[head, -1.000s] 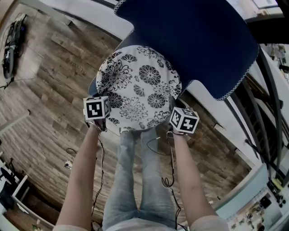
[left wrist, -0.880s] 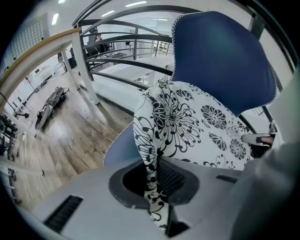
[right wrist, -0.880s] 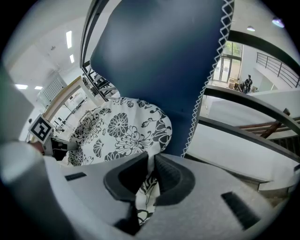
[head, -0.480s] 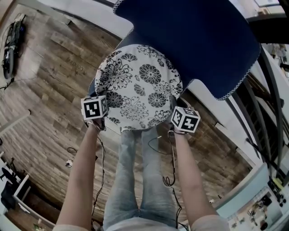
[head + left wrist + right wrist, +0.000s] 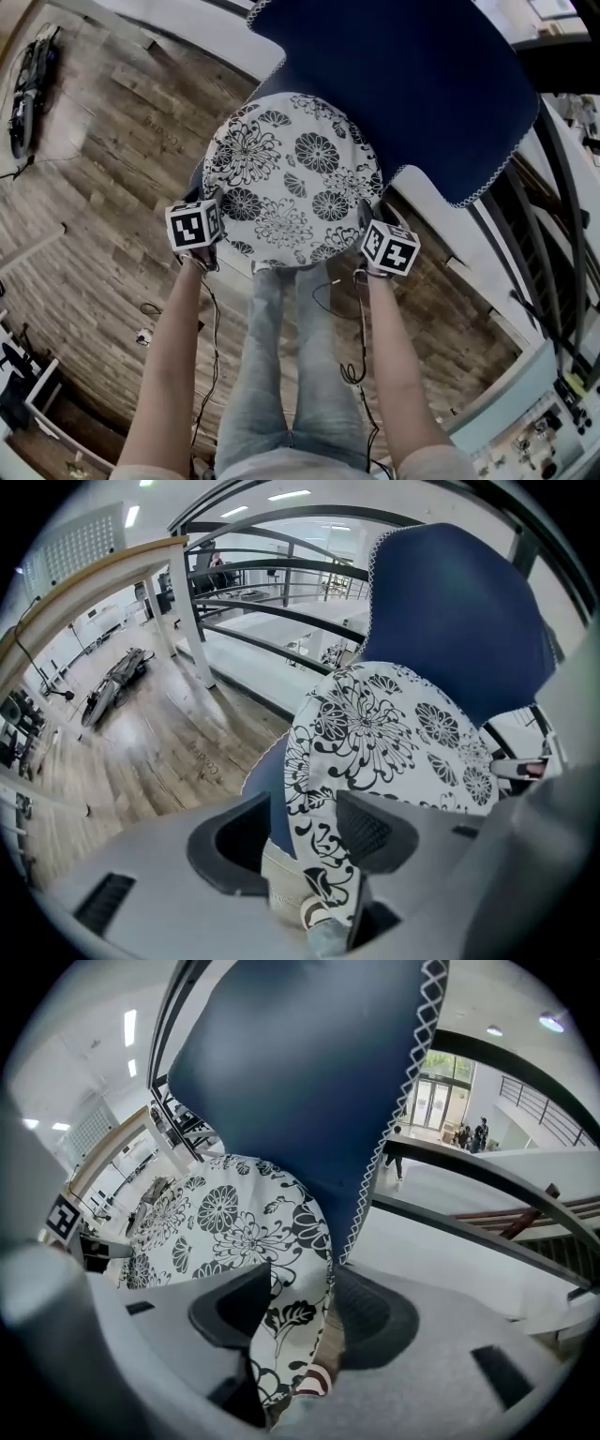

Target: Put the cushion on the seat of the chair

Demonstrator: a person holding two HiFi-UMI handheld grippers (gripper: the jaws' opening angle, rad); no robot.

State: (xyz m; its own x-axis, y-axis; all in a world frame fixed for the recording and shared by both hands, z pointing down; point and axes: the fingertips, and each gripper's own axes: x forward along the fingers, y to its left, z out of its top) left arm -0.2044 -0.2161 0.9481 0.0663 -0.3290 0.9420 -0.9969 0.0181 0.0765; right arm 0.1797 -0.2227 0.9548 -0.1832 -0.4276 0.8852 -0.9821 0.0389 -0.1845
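Cushion [image 5: 291, 178], round, floral: lying on seat [image 5: 265, 794] of blue chair [image 5: 412, 84], far edge against backrest. Left gripper [image 5: 214, 202] and right gripper [image 5: 364, 214] at opposite near-rim points, presumably for level placing. Jaws opening, rim between them, unpinched. Release judged under way.

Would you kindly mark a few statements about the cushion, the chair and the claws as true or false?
The cushion has a black-and-white flower pattern. True.
The chair is red. False: it is dark blue.
The floor is wooden. True.
Both claws hang far from the cushion. False: the left claw and right claw each have its near edge between their opening jaws.
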